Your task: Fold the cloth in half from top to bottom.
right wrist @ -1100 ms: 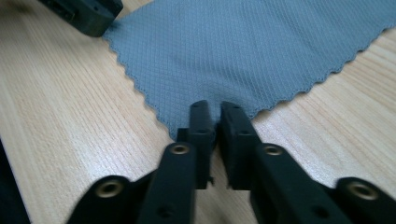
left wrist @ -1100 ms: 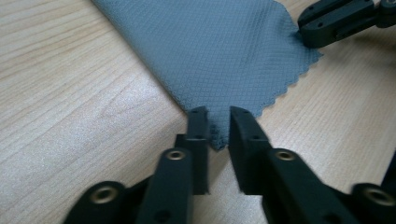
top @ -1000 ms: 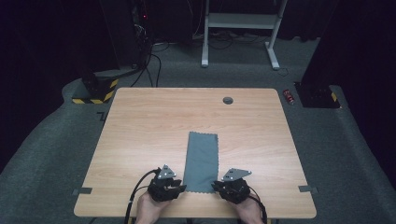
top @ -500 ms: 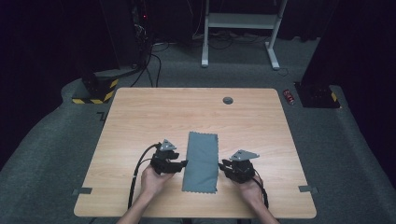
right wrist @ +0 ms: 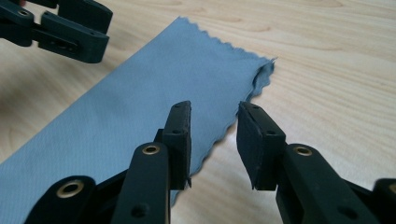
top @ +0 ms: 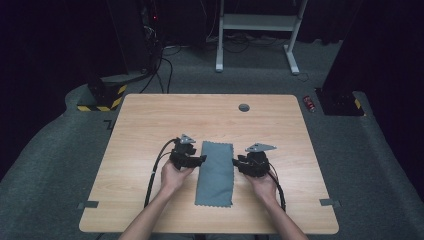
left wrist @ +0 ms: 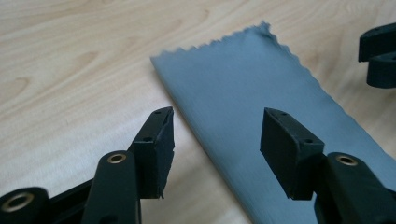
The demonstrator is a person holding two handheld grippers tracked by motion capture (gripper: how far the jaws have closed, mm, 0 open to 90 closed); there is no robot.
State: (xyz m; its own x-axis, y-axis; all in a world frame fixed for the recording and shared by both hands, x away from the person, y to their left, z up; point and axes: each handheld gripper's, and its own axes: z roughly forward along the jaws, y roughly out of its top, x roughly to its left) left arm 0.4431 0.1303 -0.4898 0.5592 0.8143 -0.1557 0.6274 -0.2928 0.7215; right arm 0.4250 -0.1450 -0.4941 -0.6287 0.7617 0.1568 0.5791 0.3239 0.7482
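A grey cloth [top: 216, 172] with zigzag edges lies flat on the wooden table [top: 150, 125] as a long narrow strip running away from me. My left gripper [top: 199, 160] sits at the strip's left side near its far half, jaws pointing at the cloth. In the left gripper view it [left wrist: 217, 126] stands wide open over the cloth's left edge [left wrist: 252, 93], holding nothing. My right gripper [top: 237, 163] faces it from the strip's right side. In the right gripper view it [right wrist: 215, 116] is open with a narrower gap just over the cloth's wavy edge [right wrist: 154, 102].
A small dark round disc [top: 244, 107] sits near the table's far edge. Tape tabs [top: 87, 204] mark the near corners. On the floor beyond are a red can [top: 310, 103], a white frame [top: 257, 22], cables and a hazard-striped box [top: 102, 95].
Both hands have moved away from the table's near edge, along the cloth's two sides, to its far half. The cloth lies as before.
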